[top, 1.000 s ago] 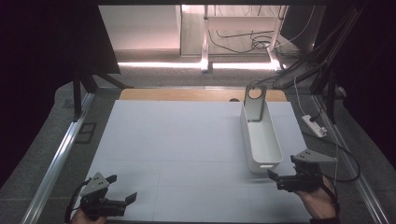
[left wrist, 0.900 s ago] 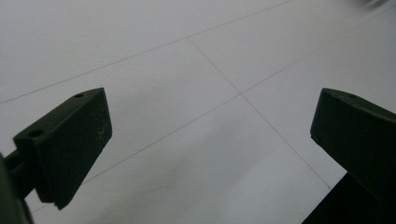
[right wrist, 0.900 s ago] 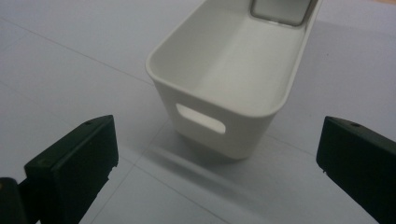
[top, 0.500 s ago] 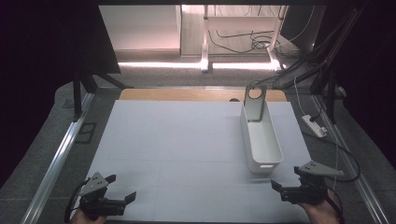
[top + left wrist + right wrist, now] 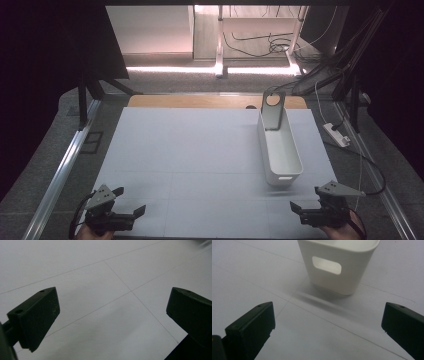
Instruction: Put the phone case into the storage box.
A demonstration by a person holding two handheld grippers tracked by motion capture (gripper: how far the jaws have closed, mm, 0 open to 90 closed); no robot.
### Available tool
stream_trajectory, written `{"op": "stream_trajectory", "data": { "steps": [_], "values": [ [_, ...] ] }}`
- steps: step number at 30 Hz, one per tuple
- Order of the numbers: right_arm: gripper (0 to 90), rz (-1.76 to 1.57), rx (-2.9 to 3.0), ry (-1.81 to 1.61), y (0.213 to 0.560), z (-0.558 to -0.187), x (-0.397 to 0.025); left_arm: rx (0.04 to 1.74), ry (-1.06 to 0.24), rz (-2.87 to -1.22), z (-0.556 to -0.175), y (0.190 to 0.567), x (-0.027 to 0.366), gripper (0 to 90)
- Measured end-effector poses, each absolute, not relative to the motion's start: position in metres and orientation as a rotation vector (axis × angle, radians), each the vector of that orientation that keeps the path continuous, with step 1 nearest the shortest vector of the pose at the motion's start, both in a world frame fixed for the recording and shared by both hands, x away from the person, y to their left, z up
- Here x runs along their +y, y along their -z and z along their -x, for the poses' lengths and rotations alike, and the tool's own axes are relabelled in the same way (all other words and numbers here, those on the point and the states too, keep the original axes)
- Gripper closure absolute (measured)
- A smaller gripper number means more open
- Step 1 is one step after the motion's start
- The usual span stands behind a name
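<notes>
A long white bin [image 5: 279, 148] stands on the white tabletop [image 5: 200, 150] at the right, its short end with a handle slot [image 5: 326, 265] facing me. A grey plate with a round hole [image 5: 273, 109] leans up from the bin's far end. My right gripper [image 5: 300, 209] is low at the front right, just short of the bin's near end, open with nothing between the jaws [image 5: 329, 322]. At the front left corner my left gripper [image 5: 131, 206] hovers over bare table, open and holding nothing [image 5: 112, 315].
A wooden strip [image 5: 200, 101] edges the table's far side. A white power strip [image 5: 336, 134] and cables lie right of the table. Metal rails [image 5: 60, 170] run along both sides. The tabletop's middle and left are bare white sheets with thin seams.
My right gripper has drawn back toward the front edge, away from the bin's near end. The left gripper has barely moved.
</notes>
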State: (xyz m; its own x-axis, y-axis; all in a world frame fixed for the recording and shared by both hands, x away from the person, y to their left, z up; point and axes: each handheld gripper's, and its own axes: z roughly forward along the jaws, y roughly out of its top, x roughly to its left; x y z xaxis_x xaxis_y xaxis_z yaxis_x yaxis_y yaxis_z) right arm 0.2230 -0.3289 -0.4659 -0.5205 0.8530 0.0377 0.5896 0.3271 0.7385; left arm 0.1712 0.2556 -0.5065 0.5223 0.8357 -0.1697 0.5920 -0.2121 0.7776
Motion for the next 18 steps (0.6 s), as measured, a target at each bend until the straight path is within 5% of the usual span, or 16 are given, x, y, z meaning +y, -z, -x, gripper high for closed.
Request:
{"op": "stream_trajectory", "data": {
  "steps": [18],
  "values": [
    [0.0, -1.305, 2.296, -0.919, 0.4741, -0.2244, -0.3276, 1.189, -0.367, -1.911, -0.172, 0.5064, 0.2555, 0.0]
  ]
}}
